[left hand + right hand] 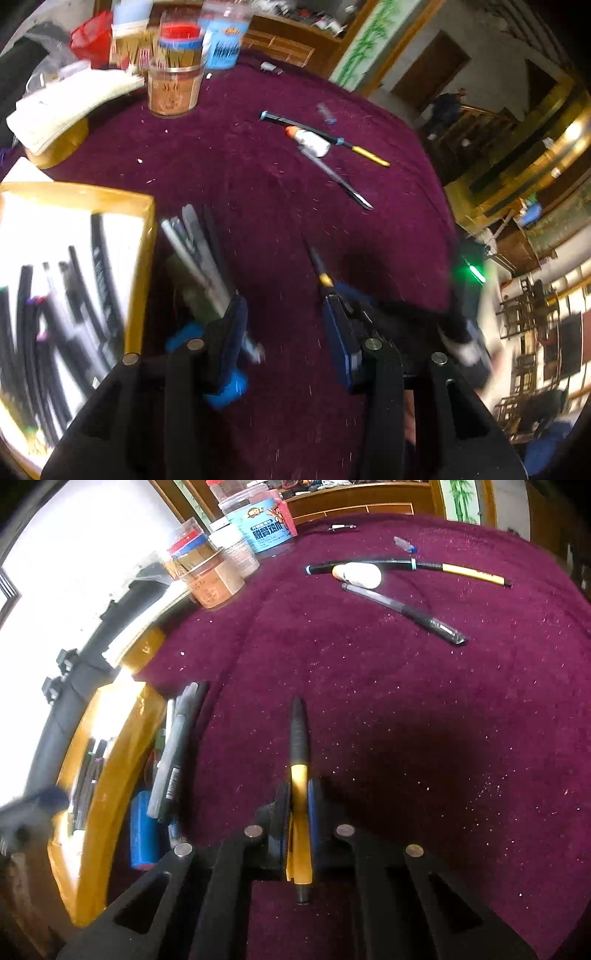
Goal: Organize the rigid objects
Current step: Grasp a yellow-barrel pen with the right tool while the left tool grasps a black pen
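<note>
My right gripper is shut on a yellow pen with a black grip, held just above the maroon cloth. That pen and gripper also show in the left wrist view. My left gripper is open and empty; its view is blurred. A yellow-rimmed tray holding several dark pens lies at the left, also in the right wrist view. More pens lie beside the tray. Farther off lie a black-and-yellow pen, a clear black pen and a white glue bottle.
Jars and tubs stand at the back left of the table, with a stack of white paper beside them. A blue cylinder lies by the tray. A small cap lies far back. Maroon cloth covers the table.
</note>
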`<state>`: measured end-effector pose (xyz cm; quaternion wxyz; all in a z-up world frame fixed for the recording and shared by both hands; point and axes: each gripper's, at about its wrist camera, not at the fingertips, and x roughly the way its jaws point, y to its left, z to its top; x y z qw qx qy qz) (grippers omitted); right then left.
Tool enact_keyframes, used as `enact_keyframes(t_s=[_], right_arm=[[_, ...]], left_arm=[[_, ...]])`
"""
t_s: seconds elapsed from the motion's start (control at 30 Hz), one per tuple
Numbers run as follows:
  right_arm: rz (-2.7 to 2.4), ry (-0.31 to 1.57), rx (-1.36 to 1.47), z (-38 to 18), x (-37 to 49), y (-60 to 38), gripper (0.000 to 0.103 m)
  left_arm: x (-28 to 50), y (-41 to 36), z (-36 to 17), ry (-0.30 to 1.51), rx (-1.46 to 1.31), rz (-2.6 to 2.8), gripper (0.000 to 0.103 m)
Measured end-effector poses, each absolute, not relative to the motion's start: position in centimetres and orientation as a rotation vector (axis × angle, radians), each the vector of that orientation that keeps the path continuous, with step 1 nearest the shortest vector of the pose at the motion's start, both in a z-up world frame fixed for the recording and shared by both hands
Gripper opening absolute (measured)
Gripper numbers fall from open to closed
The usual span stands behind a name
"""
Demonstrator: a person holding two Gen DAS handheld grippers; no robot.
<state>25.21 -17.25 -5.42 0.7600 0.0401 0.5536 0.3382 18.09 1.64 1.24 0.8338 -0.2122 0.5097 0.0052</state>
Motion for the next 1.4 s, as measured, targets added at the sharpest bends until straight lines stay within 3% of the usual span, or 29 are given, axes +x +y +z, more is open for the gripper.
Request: enact_keyframes(t_s=[0.3, 0.6, 0.73, 0.87, 1.4], right_arm=[[0.709, 1.247, 0.172, -5.7, 25.7, -18.3, 0.006], [0.703, 1.239, 0.157, -5.4, 25.4, -18.7, 0.006], [0.695, 1.229, 0.145, -5.3, 25.1, -18.5, 0.006], [0.694, 1.22, 0.136, -5.3, 25.0, -18.4, 0.006], [0.698, 1.176, 0.118, -5.3, 24.8, -18.2, 0.007]], left_arm=[[23.2, 2.9, -3.8, 1.213, -0.484, 0.13, 0.035], [22.3, 1.2, -3.9, 1.227, -0.399, 0.162, 0.035], [22.9, 0.2, -5.3, 1.268, -0.351, 0.136, 0.017], [22.2, 0.3, -5.1, 1.26, -0.384, 0.127, 0.013], [21.6, -1.9, -5.6, 1.205, -0.217, 0.054, 0.013]])
